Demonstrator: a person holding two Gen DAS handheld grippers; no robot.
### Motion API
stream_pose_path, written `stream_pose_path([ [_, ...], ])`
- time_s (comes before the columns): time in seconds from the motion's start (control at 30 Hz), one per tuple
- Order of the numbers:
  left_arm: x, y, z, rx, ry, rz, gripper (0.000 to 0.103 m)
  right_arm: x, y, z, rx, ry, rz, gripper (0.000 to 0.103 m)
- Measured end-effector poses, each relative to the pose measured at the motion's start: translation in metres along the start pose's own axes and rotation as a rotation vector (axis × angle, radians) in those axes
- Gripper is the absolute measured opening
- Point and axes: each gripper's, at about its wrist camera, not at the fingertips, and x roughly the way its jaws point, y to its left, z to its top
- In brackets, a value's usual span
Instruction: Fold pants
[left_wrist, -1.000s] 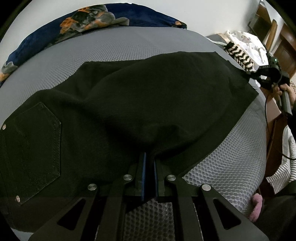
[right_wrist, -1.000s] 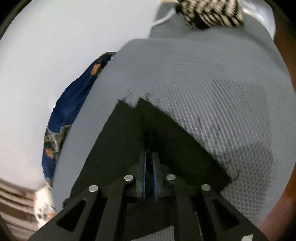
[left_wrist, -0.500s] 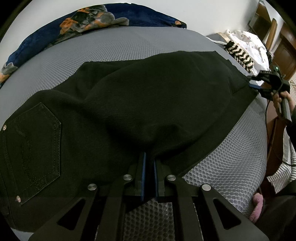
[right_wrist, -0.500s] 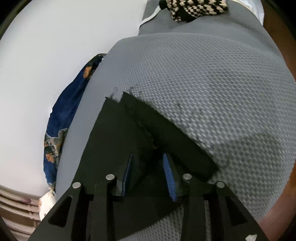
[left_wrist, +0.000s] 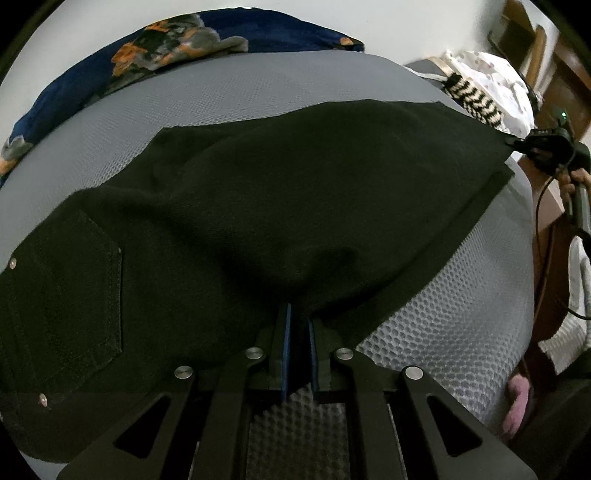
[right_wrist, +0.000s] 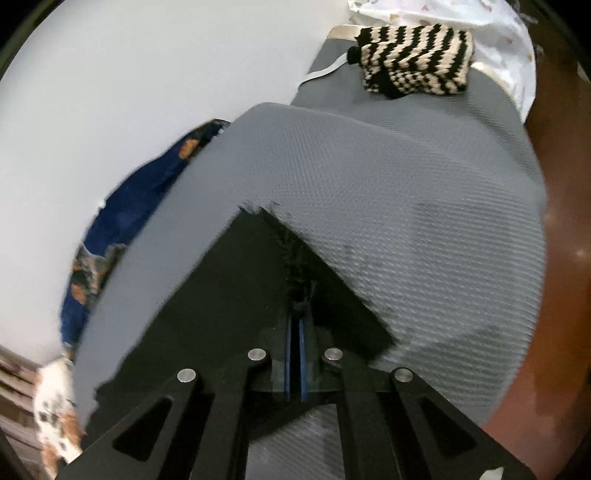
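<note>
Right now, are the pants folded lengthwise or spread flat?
Folded lengthwise: on the black pants one leg lies over the other, the lower leg's edge showing along the near side. No crosswise fold yet; both jaws pinch fabric.

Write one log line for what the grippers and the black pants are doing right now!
left gripper: shut on pants | right gripper: shut on pants hem corner | surface: grey mattress

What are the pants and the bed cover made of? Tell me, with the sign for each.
Pants: likely black denim or heavy cotton twill, matte; a stitched back pocket with metal rivets shows, and the cloth holds soft folds.
Bed cover: looks like grey synthetic mesh, matte; a regular honeycomb of small cells covers it. The fibre itself cannot be told.
</note>
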Motion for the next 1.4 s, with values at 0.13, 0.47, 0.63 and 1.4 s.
stream_pose_path([
  [0.13,-0.001,-0.002,-0.003,0.028,0.000,-0.004,0.010,0.010,-0.015,-0.016,0.018,0.031,-0.057,0.003],
  [0.47,-0.004,-0.003,-0.006,0.073,0.014,-0.024,0.010,0.021,-0.021,-0.019,0.029,0.057,-0.093,0.002],
  [0.63,-0.005,-0.002,-0.006,0.066,0.006,-0.032,0.014,0.018,-0.019,-0.013,0.051,0.077,-0.086,0.016],
  [1.4,-0.078,0.139,-0.027,-0.375,-0.207,0.116,0.037,0.086,0.321,-0.052,-0.662,0.408,0.356,0.035],
])
